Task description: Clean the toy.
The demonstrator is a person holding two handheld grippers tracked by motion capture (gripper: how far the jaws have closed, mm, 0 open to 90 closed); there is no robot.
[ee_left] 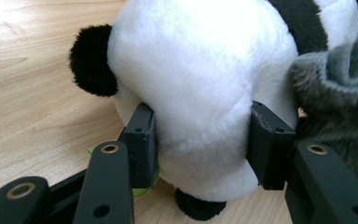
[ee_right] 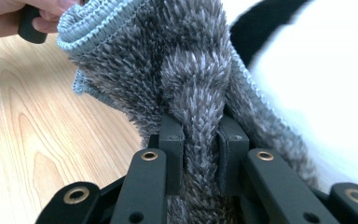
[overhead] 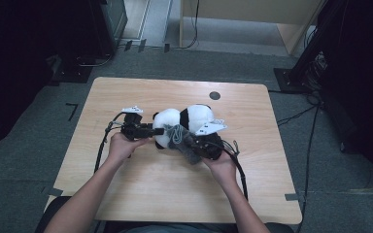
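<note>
A: Where was the toy panda (overhead: 187, 124)?

B: It lay near the middle of the table (overhead: 141, 92), a bit toward twelve o'clock. Its long way ran from nine o'clock to three o'clock. The round white head end (ee_left: 200, 79) pointed to nine o'clock.

A: What did the left gripper (overhead: 153, 131) do?

B: It came in from nine o'clock and squeezed the white head end. Its two black jaws pressed into the fur, one on each side, so it was clamped on the panda.

A: And the right gripper (overhead: 189, 143)?

B: It sat at about five o'clock from the panda, just beside it. Its jaws were pinched tight on a fold of the fuzzy grey cloth (ee_right: 191, 93). The cloth was bunched up and touched the panda's side.

A: Which gripper was nearer to the cloth?

B: The right one, since it already held it. The left one just kept the panda in place.

A: So which way would the cloth have to go?

B: I think toward eleven o'clock, up and over the panda, because the panda lay on that side of the right gripper.
</note>
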